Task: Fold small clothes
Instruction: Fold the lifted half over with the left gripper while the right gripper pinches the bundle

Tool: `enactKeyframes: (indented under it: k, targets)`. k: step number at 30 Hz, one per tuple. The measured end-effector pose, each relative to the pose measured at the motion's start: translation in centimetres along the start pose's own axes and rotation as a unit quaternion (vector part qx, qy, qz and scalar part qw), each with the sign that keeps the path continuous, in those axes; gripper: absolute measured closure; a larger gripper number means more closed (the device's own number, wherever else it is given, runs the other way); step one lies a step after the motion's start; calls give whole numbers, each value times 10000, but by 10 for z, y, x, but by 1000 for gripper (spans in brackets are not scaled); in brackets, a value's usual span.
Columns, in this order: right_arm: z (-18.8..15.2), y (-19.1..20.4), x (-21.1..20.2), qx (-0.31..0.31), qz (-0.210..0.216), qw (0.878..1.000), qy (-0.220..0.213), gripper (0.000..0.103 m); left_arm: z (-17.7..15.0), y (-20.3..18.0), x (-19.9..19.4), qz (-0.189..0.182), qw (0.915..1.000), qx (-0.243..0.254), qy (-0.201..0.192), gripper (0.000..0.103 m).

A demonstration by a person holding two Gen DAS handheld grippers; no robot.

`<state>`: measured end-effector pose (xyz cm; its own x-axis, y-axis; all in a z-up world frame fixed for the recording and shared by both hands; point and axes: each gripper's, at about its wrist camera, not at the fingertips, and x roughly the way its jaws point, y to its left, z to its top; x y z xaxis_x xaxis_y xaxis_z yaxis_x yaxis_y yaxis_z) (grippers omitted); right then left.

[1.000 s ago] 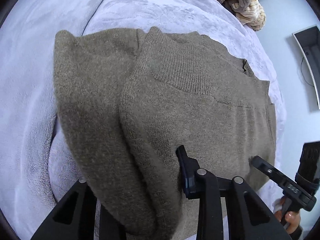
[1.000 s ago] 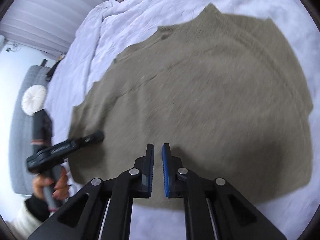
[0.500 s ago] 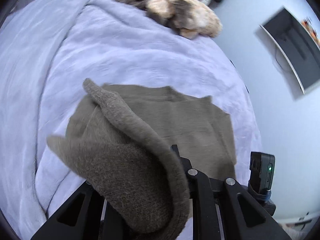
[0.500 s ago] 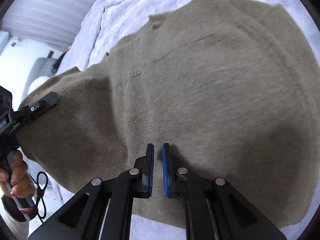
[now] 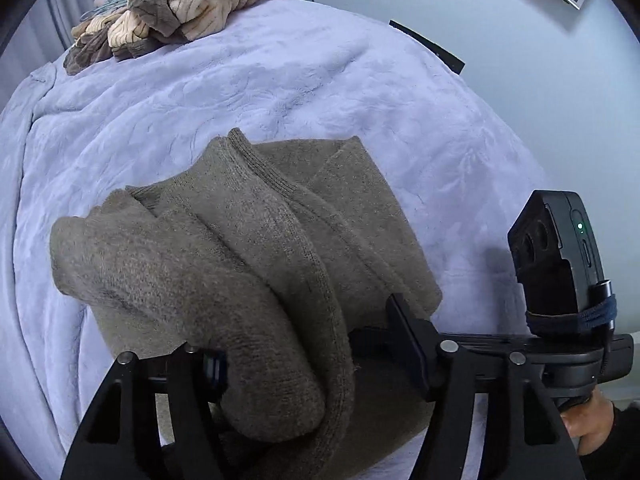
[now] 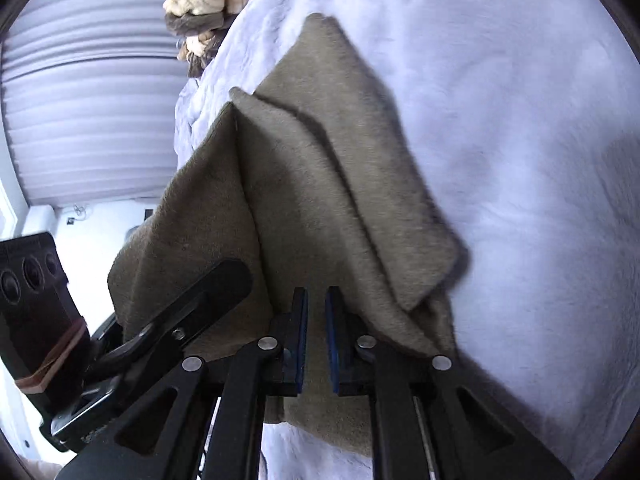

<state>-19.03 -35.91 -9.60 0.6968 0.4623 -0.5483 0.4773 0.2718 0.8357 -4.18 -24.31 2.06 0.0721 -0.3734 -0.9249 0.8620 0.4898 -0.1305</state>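
Note:
An olive-brown knit sweater [image 5: 256, 264] lies bunched and doubled over on a lavender blanket [image 5: 200, 88]. My left gripper [image 5: 312, 352] has its jaws wide apart, with a thick fold of the sweater draped over and between them. In the right wrist view the sweater [image 6: 320, 200] hangs in upright folds. My right gripper [image 6: 316, 336] is shut on the sweater's near edge, its blue pads [image 6: 301, 336] almost together. The left gripper's finger [image 6: 200, 304] touches the cloth at the left.
A pile of beige striped and brown clothes [image 5: 188, 4] sits at the blanket's far edge; it also shows in the right wrist view [image 6: 204, 0]. The right gripper's camera body [image 5: 560, 260] is at the right. A pale wall and pleated curtain [image 6: 80, 120] lie beyond.
The sweater went from lying flat to being lifted and doubled over into a bunched fold. Both grippers rose and swung toward the far side of the bed.

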Motion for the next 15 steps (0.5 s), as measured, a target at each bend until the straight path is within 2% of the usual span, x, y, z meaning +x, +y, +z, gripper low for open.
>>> enactKeyframes:
  k: [3, 6, 8, 11, 15]
  targets:
    - [4, -7, 1, 119, 146, 9998, 1, 93, -1, 6, -8, -215, 9997, -106, -53, 34]
    - [4, -13, 3, 235, 306, 9993, -2, 89, -3, 19, -22, -432, 9979, -394, -277, 31]
    - [5, -12, 5, 276, 452, 9986, 7, 78, 0, 28, -19, -622, 9950, -730, -280, 29]
    - [5, -10, 8, 375, 560, 9977, 11, 69, 12, 30, -3, -806, 9915, -1018, -109, 29]
    - [8, -12, 11, 619, 815, 9947, -50, 68, 18, 15, -8, -849, 9911, -955, -366, 29]
